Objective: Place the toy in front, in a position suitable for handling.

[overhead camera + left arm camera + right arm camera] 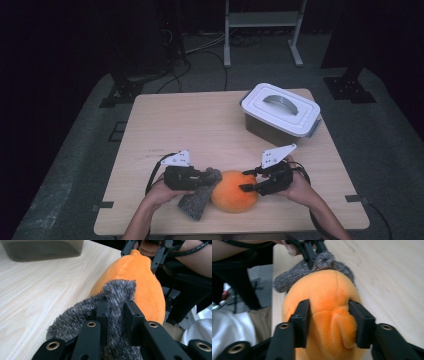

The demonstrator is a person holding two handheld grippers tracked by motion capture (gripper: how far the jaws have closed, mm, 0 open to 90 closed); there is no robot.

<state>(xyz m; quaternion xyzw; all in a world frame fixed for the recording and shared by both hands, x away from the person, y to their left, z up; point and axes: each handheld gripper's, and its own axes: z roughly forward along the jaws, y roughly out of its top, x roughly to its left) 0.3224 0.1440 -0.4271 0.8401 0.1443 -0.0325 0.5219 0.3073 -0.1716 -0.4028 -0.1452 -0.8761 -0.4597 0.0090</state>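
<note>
An orange plush toy (234, 199) lies near the table's front edge, with a grey fuzzy part (196, 204) at its left end. My left gripper (212, 176) is shut on that grey fuzzy part (117, 290), pinched between the two fingers (102, 312), with the orange body (140, 282) just beyond. From the right, my right gripper (244, 180) holds the plush's other end. Its pads (303, 315) press on both sides of the orange bulge (324, 287). Past the plush, the grey fuzz (294, 275) and the left gripper (312, 252) are in sight.
A grey storage box with a white handled lid (280, 112) stands at the back right of the wooden table (190, 125). The person's forearms come in from the front edge. Dark floor, cables and a metal stand lie beyond the table.
</note>
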